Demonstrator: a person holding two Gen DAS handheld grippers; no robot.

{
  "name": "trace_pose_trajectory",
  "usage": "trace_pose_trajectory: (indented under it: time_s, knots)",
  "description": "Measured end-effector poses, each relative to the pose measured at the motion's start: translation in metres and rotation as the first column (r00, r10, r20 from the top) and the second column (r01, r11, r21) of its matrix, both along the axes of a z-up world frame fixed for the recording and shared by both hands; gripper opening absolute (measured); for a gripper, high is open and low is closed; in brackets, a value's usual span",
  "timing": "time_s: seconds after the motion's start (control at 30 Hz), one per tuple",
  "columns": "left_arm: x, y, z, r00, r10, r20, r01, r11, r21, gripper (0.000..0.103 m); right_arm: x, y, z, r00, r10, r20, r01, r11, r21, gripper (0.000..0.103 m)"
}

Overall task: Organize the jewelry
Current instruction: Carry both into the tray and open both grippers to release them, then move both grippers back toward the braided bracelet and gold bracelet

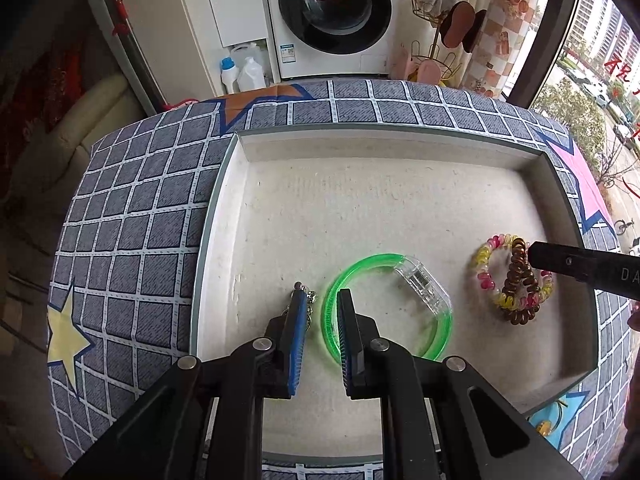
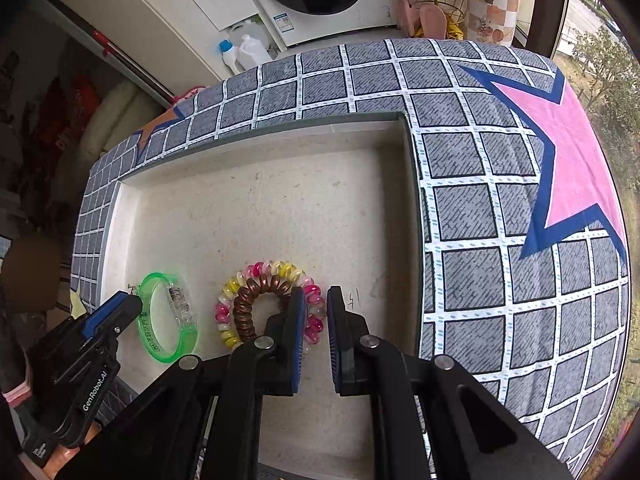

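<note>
Green bangle (image 1: 368,258) with clear plastic clasp (image 1: 420,280) lay flat on the floor of a shallow white tray (image 1: 360,148), near-centre, slightly left. To its right, well apart, two spiral hair ties lay overlapped: a pink-yellow-clear one (image 1: 486,252) and a brown one (image 1: 520,280) crossing over its right half. Left of the bangle, just beside it, was a small metal chain (image 1: 311,300); its make was too small to tell.

Left tongs (image 1: 321,294) pointed steeply down over the bangle's left edge. Fingers stood a little apart, released, nothing pinched between them. The right finger covered part of the green rim; the left finger sat over the chain. Contact with either could not be told.

Right tongs (image 2: 316,292) were low over the right side of the hair ties, also released, with bare tray floor showing in the gap. The left finger overlapped the pink-yellow tie (image 2: 276,268); the brown tie (image 2: 244,312) lay just left of it. From that side the bangle (image 2: 154,336) lay further left, beside the tip of the left tongs (image 2: 132,300).

The tray sat on a desk under a grey checked cloth (image 1: 140,200) with coloured stars. Beyond the far edge: a white washing machine (image 1: 334,8) and two plastic bottles (image 1: 240,72) on the floor.
</note>
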State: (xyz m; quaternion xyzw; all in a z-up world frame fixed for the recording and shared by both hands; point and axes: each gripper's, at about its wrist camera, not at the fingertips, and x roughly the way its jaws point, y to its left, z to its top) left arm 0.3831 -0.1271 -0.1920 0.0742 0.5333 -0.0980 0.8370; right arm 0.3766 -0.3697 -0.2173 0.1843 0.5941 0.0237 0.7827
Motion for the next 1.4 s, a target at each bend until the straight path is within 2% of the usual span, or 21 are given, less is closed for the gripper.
trace_pose_trajectory:
  time_s: [0.03, 0.07, 0.23, 0.27, 0.3, 0.33, 0.4, 0.63, 0.7, 0.77, 0.93, 0.97, 1.4]
  knots:
    - [-0.001, 0.0, 0.002, 1.0, -0.001, 0.002, 0.001, 1.0, -0.004, 0.028, 0.0, 0.0, 0.001, 1.0, -0.003, 0.005, 0.003, 1.0, 0.01, 0.043]
    - [-0.001, 0.0, 0.004, 1.0, -0.003, 0.005, 0.003, 1.0, -0.007, 0.028, -0.001, 0.0, 0.003, 1.0, -0.006, 0.015, 0.005, 1.0, 0.02, 0.054]
    - [-0.005, 0.002, 0.012, 1.0, -0.003, 0.017, 0.004, 1.0, -0.014, 0.028, -0.005, 0.0, 0.017, 0.999, -0.013, 0.052, 0.01, 0.999, 0.049, 0.054]
    - [-0.006, 0.003, 0.014, 1.0, -0.001, 0.019, 0.001, 1.0, -0.012, 0.034, -0.006, 0.0, 0.02, 0.998, -0.018, 0.059, 0.015, 0.998, 0.058, 0.054]
    - [-0.007, 0.004, 0.017, 1.0, 0.004, 0.022, -0.004, 1.0, -0.012, 0.078, -0.007, 0.0, 0.023, 0.998, -0.024, 0.065, 0.02, 0.998, 0.063, 0.054]
    - [-0.008, 0.006, 0.021, 0.999, 0.019, 0.035, -0.018, 1.0, -0.011, 0.103, -0.009, 0.001, 0.026, 0.997, -0.028, 0.072, 0.024, 0.997, 0.067, 0.054]
    - [-0.015, 0.01, 0.034, 0.993, 0.045, 0.11, -0.044, 0.999, -0.008, 0.103, -0.014, 0.002, 0.031, 0.996, -0.034, 0.082, 0.028, 0.997, 0.075, 0.054]
    - [-0.024, 0.015, 0.05, 0.995, 0.028, 0.099, -0.026, 1.0, -0.016, 0.103, -0.036, 0.007, 0.041, 0.994, -0.053, 0.09, 0.044, 0.994, 0.099, 0.057]
    - [-0.03, 0.016, 0.053, 0.995, 0.02, 0.095, -0.018, 1.0, -0.019, 0.103, -0.046, 0.008, 0.045, 0.994, -0.06, 0.093, 0.049, 0.993, 0.109, 0.064]
    - [-0.036, 0.016, 0.055, 0.995, 0.015, 0.094, -0.014, 1.0, -0.012, 0.103, -0.054, 0.01, 0.048, 0.993, -0.062, 0.1, 0.051, 0.992, 0.114, 0.079]
    - [-0.055, 0.027, 0.058, 0.997, 0.013, 0.08, -0.012, 1.0, -0.018, 0.103, -0.076, 0.013, 0.058, 0.991, -0.08, 0.109, 0.069, 0.993, 0.101, 0.083]
    - [-0.059, 0.028, 0.058, 0.997, 0.013, 0.08, -0.012, 1.0, -0.014, 0.103, -0.081, 0.013, 0.06, 0.991, -0.082, 0.108, 0.071, 0.992, 0.101, 0.088]
    - [-0.115, 0.079, 0.059, 0.998, 0.029, 0.058, -0.03, 0.999, 0.03, 0.103, -0.138, 0.022, 0.067, 0.991, -0.084, 0.104, 0.074, 0.993, 0.094, 0.09]
